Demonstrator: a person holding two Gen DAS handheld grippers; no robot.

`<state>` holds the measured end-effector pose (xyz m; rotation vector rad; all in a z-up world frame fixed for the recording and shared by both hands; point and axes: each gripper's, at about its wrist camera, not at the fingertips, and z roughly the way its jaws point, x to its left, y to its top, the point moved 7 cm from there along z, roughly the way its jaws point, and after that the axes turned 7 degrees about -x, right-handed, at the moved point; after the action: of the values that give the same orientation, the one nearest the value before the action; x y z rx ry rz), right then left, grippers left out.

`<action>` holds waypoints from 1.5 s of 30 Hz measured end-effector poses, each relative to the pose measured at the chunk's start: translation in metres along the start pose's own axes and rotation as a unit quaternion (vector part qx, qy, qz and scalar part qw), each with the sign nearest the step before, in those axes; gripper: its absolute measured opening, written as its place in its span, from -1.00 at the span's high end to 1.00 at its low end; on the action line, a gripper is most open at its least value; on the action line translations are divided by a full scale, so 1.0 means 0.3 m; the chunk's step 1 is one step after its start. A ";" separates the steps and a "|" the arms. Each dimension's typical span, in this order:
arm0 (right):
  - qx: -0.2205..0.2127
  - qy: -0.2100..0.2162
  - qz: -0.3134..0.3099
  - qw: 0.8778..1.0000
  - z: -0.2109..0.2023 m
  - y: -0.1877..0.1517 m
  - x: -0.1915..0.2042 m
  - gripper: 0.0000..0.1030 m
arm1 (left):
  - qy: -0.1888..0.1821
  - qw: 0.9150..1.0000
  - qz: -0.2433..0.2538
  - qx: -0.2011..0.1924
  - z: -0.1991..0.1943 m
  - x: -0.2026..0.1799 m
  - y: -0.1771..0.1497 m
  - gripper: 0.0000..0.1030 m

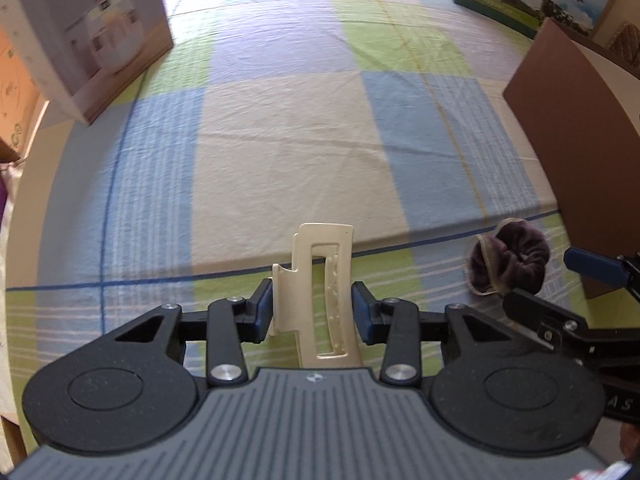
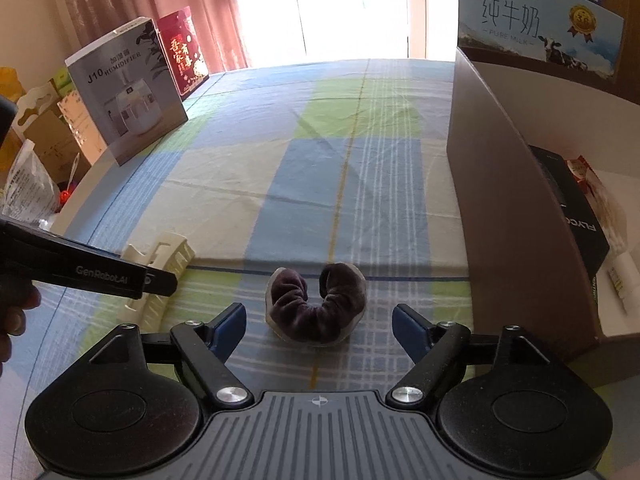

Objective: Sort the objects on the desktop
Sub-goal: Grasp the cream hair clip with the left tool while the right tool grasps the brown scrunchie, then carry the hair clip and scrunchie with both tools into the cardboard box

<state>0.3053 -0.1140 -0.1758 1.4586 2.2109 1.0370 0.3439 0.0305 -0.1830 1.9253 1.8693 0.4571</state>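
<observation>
The left gripper point(image 1: 313, 307) straddles the cream plastic claw hair clip point(image 1: 316, 296), its blue pads nearly on both sides, ready to lift it from the plaid-clothed table point(image 1: 280, 140). The right gripper point(image 2: 319, 326) is spread wide, empty, lined up just short of the dark purple velvet scrunchie point(image 2: 316, 308). The brown open cardboard box point(image 2: 508, 216) nearby to the right is probably where they go.
</observation>
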 end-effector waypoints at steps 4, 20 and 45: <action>0.008 -0.007 -0.026 1.000 0.062 -0.008 0.011 -0.51 | 0.014 1.000 -0.011 0.003 -0.012 0.038 -0.010 0.31; 0.023 0.057 -0.013 0.998 -0.024 -0.019 0.046 0.48 | -0.002 1.000 -0.014 -0.022 -0.142 -0.012 -0.039 0.31; -0.089 0.022 0.033 0.995 -0.643 0.118 -0.492 0.47 | -0.151 0.979 0.074 -0.117 -0.449 -0.748 0.121 0.31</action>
<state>0.2800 -0.3149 -0.0368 1.4517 2.0517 1.2647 0.2968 -0.1846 -0.0369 1.8628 1.4219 0.3841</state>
